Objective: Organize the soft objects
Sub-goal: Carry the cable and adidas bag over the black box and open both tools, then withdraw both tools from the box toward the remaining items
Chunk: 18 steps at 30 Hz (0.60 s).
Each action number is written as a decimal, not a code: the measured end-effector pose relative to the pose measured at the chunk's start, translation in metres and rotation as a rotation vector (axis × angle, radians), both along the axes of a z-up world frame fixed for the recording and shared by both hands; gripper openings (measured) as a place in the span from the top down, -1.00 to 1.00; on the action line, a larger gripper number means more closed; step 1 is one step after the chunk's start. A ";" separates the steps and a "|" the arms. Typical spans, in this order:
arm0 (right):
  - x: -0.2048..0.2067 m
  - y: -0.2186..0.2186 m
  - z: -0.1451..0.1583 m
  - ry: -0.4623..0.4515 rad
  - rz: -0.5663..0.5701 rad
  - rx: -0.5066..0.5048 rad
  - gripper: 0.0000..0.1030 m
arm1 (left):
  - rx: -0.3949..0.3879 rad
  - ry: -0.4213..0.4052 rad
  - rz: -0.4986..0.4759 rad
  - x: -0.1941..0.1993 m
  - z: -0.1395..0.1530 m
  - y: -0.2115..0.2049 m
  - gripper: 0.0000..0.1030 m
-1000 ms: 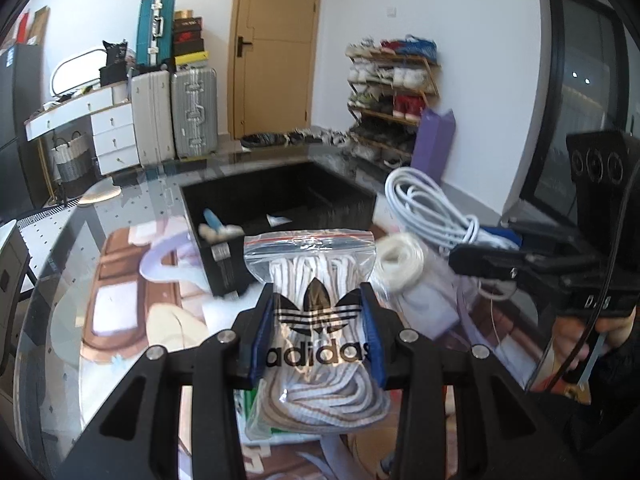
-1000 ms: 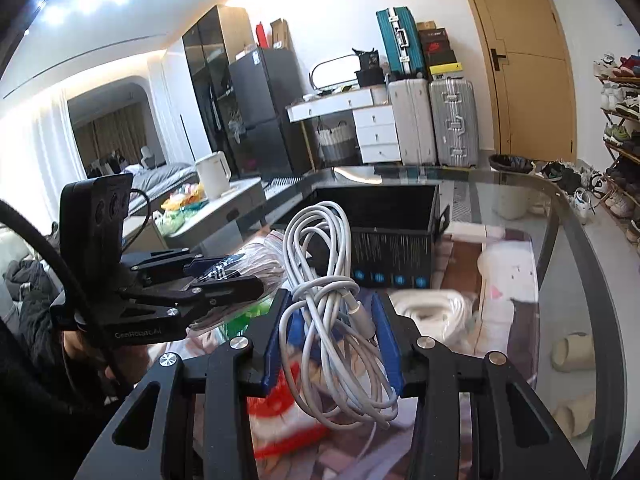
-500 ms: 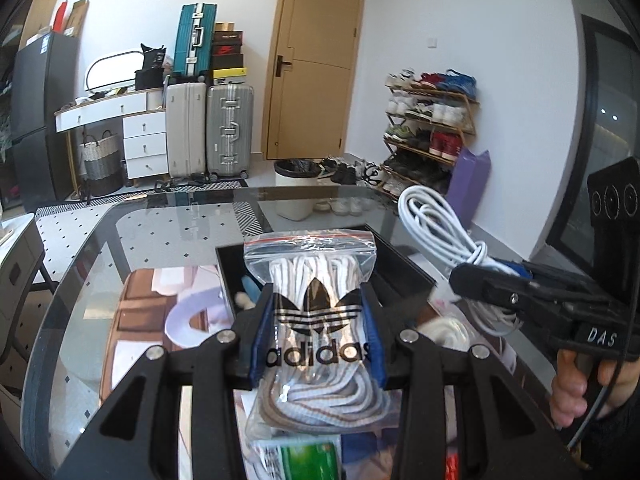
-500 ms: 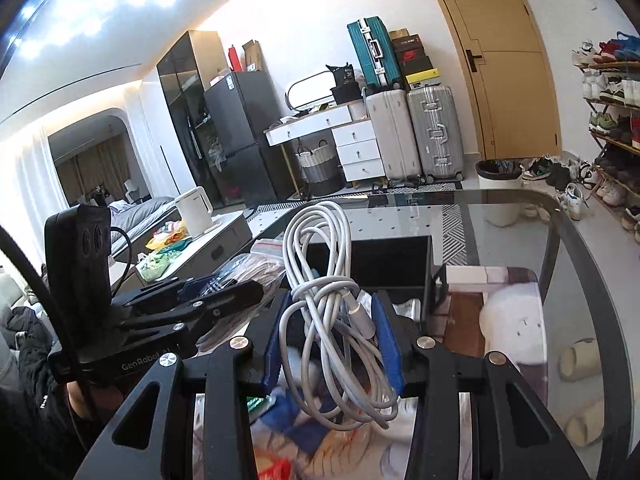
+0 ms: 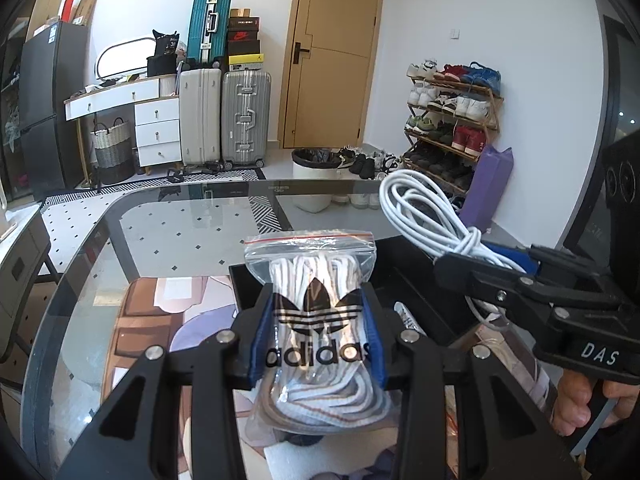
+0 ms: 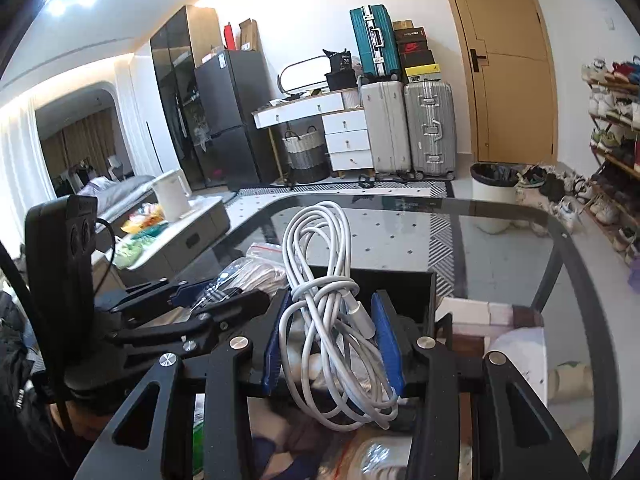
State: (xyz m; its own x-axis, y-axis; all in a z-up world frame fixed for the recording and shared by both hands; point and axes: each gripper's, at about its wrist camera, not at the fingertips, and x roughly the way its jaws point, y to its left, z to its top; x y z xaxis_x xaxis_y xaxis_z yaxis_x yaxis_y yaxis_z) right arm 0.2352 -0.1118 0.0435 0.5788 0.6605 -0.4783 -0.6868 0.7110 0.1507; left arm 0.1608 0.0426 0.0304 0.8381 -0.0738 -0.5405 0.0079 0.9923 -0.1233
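Ahead, open glass table (image 5: pixel 100 264) beyond black bin (image 6: pixel 416 280)

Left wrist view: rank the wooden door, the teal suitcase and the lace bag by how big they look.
1. Wooden door
2. Lace bag, inflated by nearness to the camera
3. Teal suitcase

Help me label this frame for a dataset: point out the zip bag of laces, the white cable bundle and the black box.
zip bag of laces (image 5: pixel 320 320), left wrist view, on the printed logo.
white cable bundle (image 6: pixel 320 280), right wrist view, on the wrapped waist of the coil.
black box (image 6: pixel 404 284), right wrist view, on its dark inner wall.
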 end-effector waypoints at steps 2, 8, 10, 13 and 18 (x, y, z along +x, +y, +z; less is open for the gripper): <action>0.008 0.002 -0.003 0.008 -0.005 -0.012 0.20 | 0.005 0.006 0.003 0.004 -0.001 -0.001 0.24; 0.020 0.002 -0.015 0.029 -0.024 -0.042 0.00 | 0.033 0.024 0.002 0.008 -0.002 -0.004 0.04; 0.017 -0.004 -0.013 0.016 -0.032 -0.037 -0.20 | 0.037 0.019 0.000 0.005 0.000 -0.003 -0.23; 0.012 -0.015 -0.010 0.000 -0.043 -0.038 -0.64 | 0.036 0.014 -0.001 -0.003 0.001 0.000 -0.40; -0.003 -0.034 -0.010 -0.007 -0.045 -0.064 -0.99 | 0.026 0.004 0.019 -0.018 0.001 0.003 -1.00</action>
State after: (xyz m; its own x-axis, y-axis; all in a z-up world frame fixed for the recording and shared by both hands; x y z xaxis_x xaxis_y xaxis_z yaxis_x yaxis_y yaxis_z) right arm 0.2325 -0.1457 0.0340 0.6109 0.6019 -0.5142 -0.6546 0.7494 0.0995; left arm 0.1427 0.0453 0.0315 0.8368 -0.0439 -0.5458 -0.0113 0.9952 -0.0974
